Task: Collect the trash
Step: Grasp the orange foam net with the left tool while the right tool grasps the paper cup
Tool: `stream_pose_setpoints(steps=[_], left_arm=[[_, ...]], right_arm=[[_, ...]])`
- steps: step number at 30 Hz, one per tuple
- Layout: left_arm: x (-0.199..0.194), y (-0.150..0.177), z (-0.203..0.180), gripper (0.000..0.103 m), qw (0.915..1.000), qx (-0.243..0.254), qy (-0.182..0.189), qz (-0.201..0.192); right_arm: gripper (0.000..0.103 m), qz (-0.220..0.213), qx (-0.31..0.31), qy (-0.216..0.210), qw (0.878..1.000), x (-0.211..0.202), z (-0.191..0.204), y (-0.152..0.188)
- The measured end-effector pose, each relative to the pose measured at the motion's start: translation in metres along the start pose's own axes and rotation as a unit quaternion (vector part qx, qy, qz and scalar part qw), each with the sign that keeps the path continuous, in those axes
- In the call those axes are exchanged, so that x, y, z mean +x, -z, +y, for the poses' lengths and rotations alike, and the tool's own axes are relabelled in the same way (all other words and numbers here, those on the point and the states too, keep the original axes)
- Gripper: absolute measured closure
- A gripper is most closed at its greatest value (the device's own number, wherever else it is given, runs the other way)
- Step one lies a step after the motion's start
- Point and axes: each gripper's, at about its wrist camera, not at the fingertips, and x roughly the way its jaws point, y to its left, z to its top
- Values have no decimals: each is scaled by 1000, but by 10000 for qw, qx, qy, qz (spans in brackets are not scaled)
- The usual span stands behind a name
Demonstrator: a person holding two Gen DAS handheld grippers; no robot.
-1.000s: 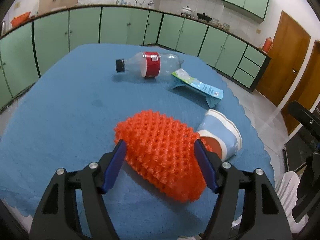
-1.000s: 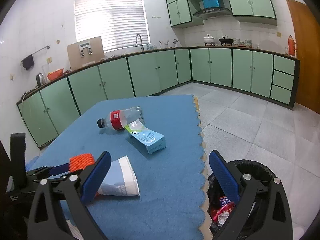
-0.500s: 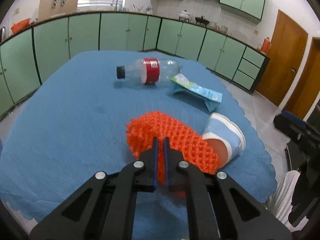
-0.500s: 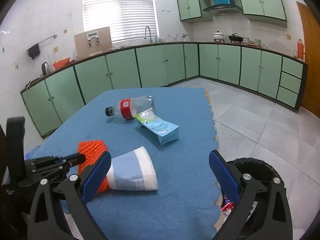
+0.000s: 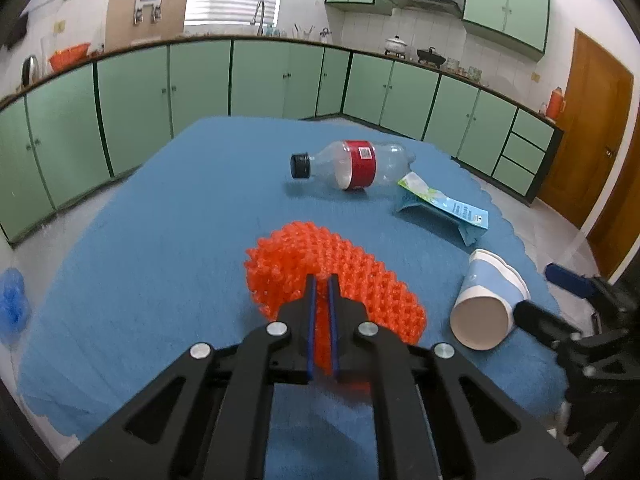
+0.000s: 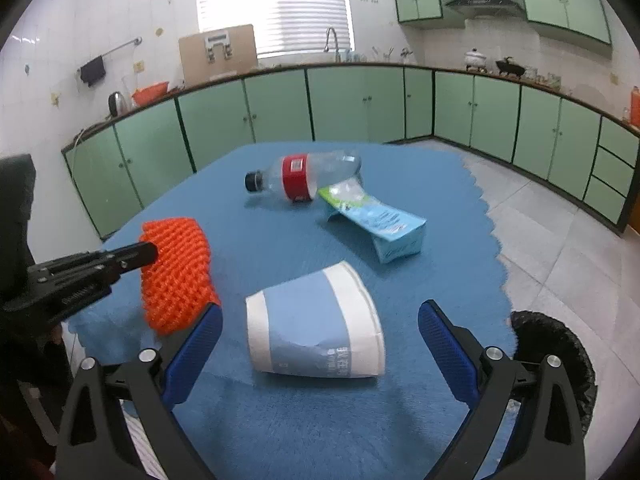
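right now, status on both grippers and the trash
Left gripper shut on orange net, lifted. Right gripper open around cup. Bottle, carton left. Nothing blocking.

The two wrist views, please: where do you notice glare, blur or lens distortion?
Left wrist view: fisheye bends the green cabinet fronts; the right tongs at the edge look smeared. Right wrist view: the bright blinded window is blown out; the blue-and-white paper cup is fairly sharp.
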Motion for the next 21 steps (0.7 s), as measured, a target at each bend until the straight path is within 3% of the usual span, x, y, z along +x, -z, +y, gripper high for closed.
stream_pose_setpoints(steps=[3, 7, 9, 11, 13, 17, 21], left_arm=[[-2, 1, 2, 95, 10000, -57, 60, 18], [-4, 1, -1, 63, 9998, -125, 154, 16], [-4, 2, -4, 62, 9996, -167, 215, 39], [-3, 3, -7, 51, 9995, -191, 245, 74], [0, 4, -9, 44, 9991, -229, 316, 161], [10, 8, -18, 35, 9988, -171, 317, 326], [23, 12, -23, 33, 9986, -81, 177, 484]], right_arm=[[6, 86, -50, 35, 9999, 8, -1, 3], [6, 181, -23, 50, 9998, 20, -6, 4], [7, 222, -17, 10, 9998, 25, -7, 5], [14, 254, -18, -29, 9997, 28, -8, 5], [29, 335, 21, -153, 9993, 32, -9, 6], [29, 396, 66, -315, 9987, 33, -10, 10], [29, 320, 207, -234, 9990, 26, -18, 9]])
